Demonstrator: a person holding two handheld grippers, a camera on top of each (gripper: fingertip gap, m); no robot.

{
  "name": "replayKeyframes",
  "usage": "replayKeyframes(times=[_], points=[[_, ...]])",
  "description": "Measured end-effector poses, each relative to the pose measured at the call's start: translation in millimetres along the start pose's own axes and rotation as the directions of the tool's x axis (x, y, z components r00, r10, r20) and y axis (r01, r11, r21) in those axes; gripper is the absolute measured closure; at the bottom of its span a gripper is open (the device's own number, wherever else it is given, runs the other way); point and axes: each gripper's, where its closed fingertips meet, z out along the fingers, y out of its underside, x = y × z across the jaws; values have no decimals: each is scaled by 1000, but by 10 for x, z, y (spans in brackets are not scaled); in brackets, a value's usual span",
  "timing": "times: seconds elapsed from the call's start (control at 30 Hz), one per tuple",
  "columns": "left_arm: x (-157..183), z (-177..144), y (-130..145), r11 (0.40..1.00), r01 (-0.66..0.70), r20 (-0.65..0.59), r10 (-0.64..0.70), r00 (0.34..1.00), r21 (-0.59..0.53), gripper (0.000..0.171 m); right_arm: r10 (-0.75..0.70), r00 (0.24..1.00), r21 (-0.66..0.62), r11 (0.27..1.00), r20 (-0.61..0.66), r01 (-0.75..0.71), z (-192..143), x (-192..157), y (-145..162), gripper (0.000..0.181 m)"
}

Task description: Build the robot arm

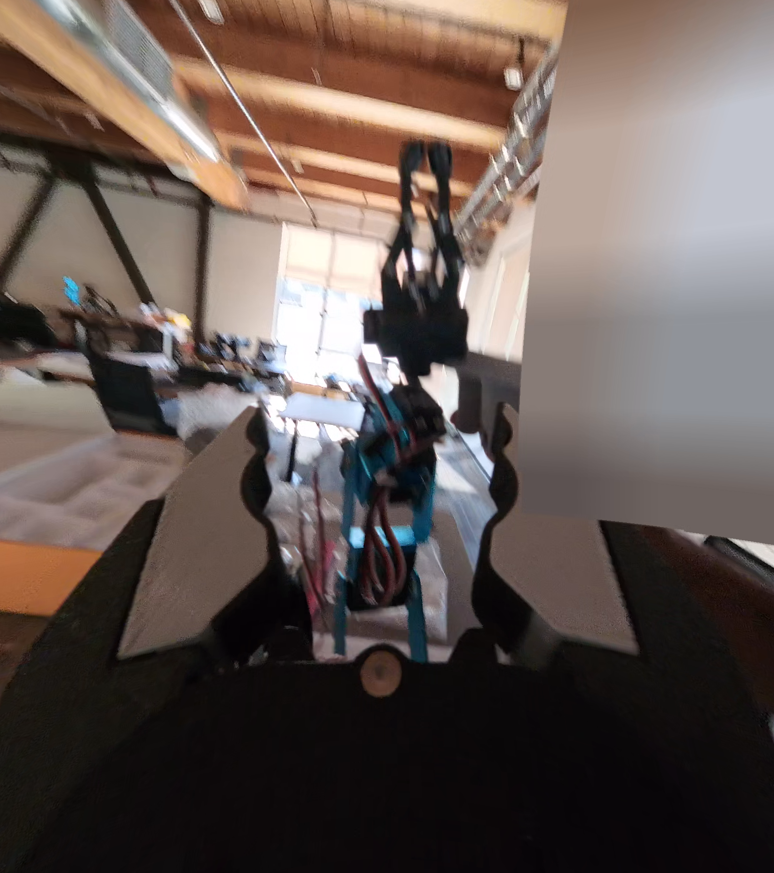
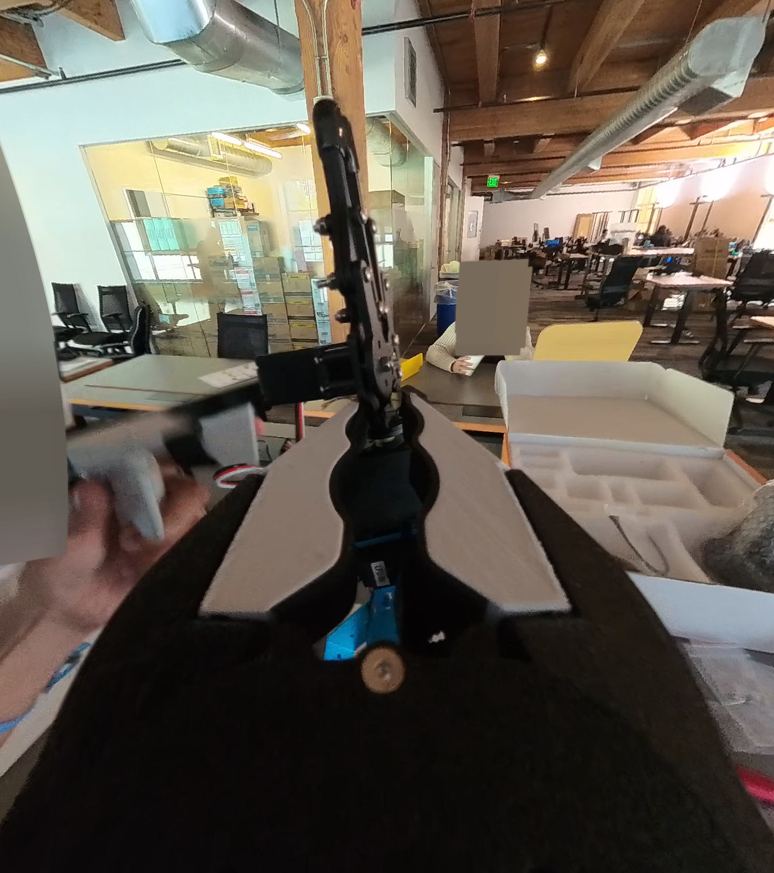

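Note:
A small robot arm with a blue frame (image 1: 361,472), red-brown wires and a black claw (image 1: 427,160) stands upright. My left gripper (image 1: 380,420) is open; the arm's blue frame lies between and just beyond its fingers, and this view is motion-blurred. My right gripper (image 2: 382,406) is shut on the small robot arm's black middle section (image 2: 375,491), with the blue base (image 2: 375,609) below the fingers and the black claw (image 2: 352,264) rising above them. A blurred hand with the other gripper (image 2: 130,482) is at the left of the right wrist view.
An open white box with a foam insert (image 2: 611,472) lies at the right, with a bubble-wrapped dark object (image 2: 772,534) beside it. A person sits at a table (image 2: 451,378) behind. Printed sheets in plastic (image 2: 748,680) and a red item (image 2: 758,789) lie at lower right. The gap from one gripper's tips to the other's is roughly 7 cm.

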Motion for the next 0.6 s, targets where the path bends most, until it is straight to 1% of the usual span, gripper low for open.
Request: replayKeyframes(times=[0.03, 0.07, 0.13, 0.2, 0.23, 0.27, 0.3, 0.37, 0.47, 0.53, 0.6], points=[[69, 50, 214, 998, 9, -27, -10, 1000, -59, 74, 13, 1000, -3, 1000, 6, -13, 4, -10, 3, 169], [142, 110, 376, 996, -3, -39, -1, 999, -89, 75, 24, 1000, -6, 1000, 9, -24, 7, -26, 1, 168], [223, 246, 531, 995, -46, -25, 44, 999, -88, 82, 29, 1000, -23, 999, 10, -29, 15, -63, 2, 168], [187, 370, 535, 995, -89, 27, 91, 996, -49, 98, 17, 1000, -36, 999, 10, -17, 27, -107, 0, 169], [148, 409, 500, 994, -106, 62, 108, 992, -22, 110, 28, 999, -41, 999, 16, -28, 34, -130, -1, 169], [149, 437, 469, 993, -121, 68, 121, 990, 1, 121, 52, 998, -41, 998, 20, -51, 37, -144, -6, 168], [175, 456, 464, 991, -137, 54, 136, 989, 11, 138, 74, 997, -41, 996, 23, -73, 40, -151, -3, 168], [172, 467, 478, 986, -167, 69, 167, 983, -11, 143, 116, 993, -40, 993, 17, -116, 30, -129, -2, 168], [194, 451, 448, 972, -219, 105, 227, 968, -82, 146, 214, 976, -26, 977, 47, -213, 3, -122, -30, 167], [219, 439, 414, 970, -221, 106, 232, 967, -101, 147, 315, 945, -13, 949, 83, -315, -12, -111, -50, 167], [253, 435, 381, 970, -218, 104, 228, 968, -105, 147, 428, 896, -8, 903, 120, -430, -31, -86, -66, 167]])
